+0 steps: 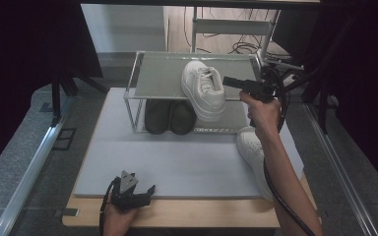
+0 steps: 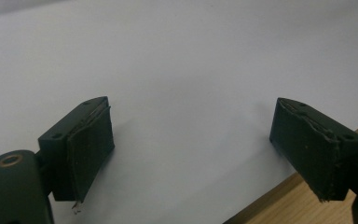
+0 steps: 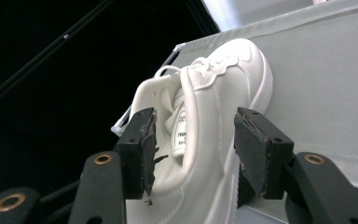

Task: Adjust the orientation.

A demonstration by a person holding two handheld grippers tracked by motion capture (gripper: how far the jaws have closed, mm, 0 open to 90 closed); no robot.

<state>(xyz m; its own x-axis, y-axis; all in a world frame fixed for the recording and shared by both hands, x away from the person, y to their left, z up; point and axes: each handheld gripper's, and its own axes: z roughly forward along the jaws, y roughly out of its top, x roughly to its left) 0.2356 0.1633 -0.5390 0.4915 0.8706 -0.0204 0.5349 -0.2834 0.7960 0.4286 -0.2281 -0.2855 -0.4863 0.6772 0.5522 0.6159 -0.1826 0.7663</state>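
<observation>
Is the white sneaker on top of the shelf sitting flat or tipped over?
Flat. The white sneaker rests sole-down on the grey metal shoe rack's top shelf, laces facing up, heel overhanging the front edge, between the open right gripper's jaws.

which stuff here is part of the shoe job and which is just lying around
In the job:
- white shoe on the rack's top shelf
- right gripper, fingers either side of that shoe
- second white shoe on the table

Lying about:
- dark shoes on the lower shelf
- left gripper, open over the white mat
</observation>
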